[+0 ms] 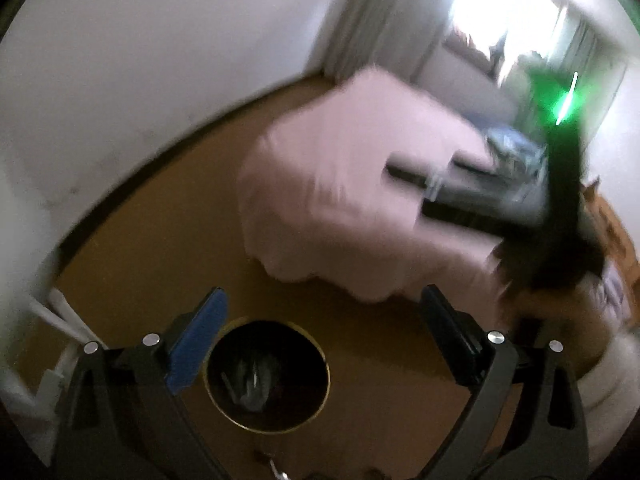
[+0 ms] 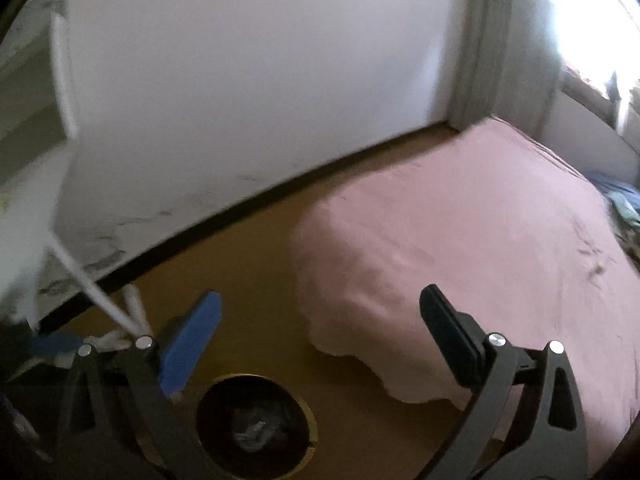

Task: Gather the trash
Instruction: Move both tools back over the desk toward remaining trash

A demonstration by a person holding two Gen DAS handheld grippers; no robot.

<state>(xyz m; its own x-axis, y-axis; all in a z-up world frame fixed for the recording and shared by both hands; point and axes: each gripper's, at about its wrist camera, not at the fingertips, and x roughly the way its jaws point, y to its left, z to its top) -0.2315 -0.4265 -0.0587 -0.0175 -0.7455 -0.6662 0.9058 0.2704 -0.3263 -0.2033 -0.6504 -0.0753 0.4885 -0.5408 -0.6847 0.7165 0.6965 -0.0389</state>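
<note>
Both grippers are hanging above the brown floor with jaws spread wide and nothing between them; the left gripper is pointing down at the bin, the right gripper likewise; crumpled clear trash is lying inside the bin, which is standing near the corner of the pink bed; the left view is showing the right gripper too, blurred.

My left gripper tilted downward, jaws spread wide, nothing between my fingers; my right gripper likewise angled down, jaws wide apart and empty; my right gripper's blurred dark body also crossing the left view's right side, green light glowing
</note>
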